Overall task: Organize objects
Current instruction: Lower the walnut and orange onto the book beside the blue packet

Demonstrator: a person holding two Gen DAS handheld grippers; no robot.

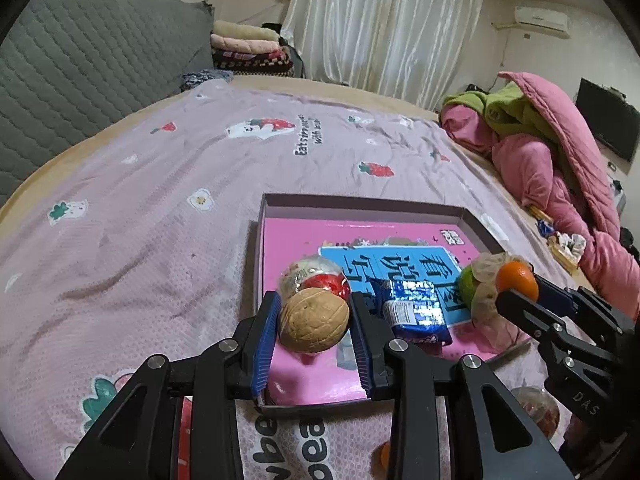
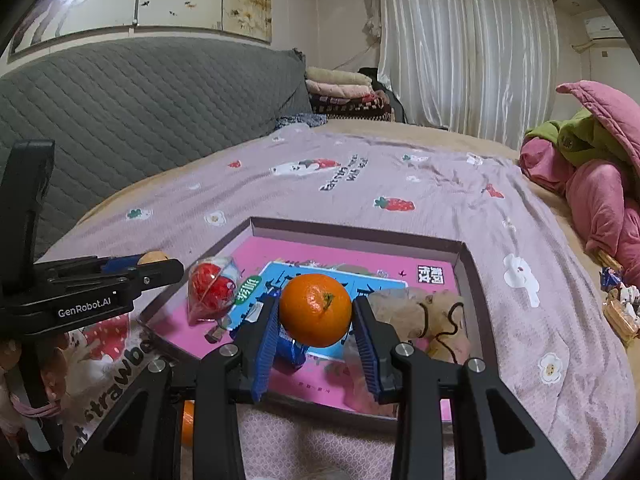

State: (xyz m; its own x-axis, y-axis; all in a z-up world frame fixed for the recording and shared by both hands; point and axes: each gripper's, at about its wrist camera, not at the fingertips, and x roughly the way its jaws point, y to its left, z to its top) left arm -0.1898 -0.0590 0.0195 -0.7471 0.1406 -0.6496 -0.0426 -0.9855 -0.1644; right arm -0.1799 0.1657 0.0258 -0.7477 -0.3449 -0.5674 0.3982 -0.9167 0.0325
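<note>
A shallow box lid [image 1: 360, 205] [image 2: 352, 230] with a pink printed floor lies on the bed. My left gripper [image 1: 314, 322] is shut on a tan walnut [image 1: 313, 319], held just above the lid's near left part. My right gripper [image 2: 316, 312] is shut on an orange mandarin [image 2: 315, 309] [image 1: 517, 279] over the lid's near middle. Inside the lid lie a clear-wrapped red sweet [image 1: 316, 276] [image 2: 212, 286], a shiny blue snack packet [image 1: 416, 312] and a green fruit in a thin bag [image 1: 476, 288] [image 2: 416, 312]. The left gripper [image 2: 160, 270] shows from the side in the right wrist view.
A lilac strawberry-print blanket [image 1: 180, 208] covers the bed. A grey quilted headboard [image 1: 80, 64] stands at the left, and pink and green quilts [image 1: 560, 168] are heaped at the right. Another wrapped sweet [image 1: 536, 408] and an orange fruit [image 2: 187, 420] lie before the lid's near edge.
</note>
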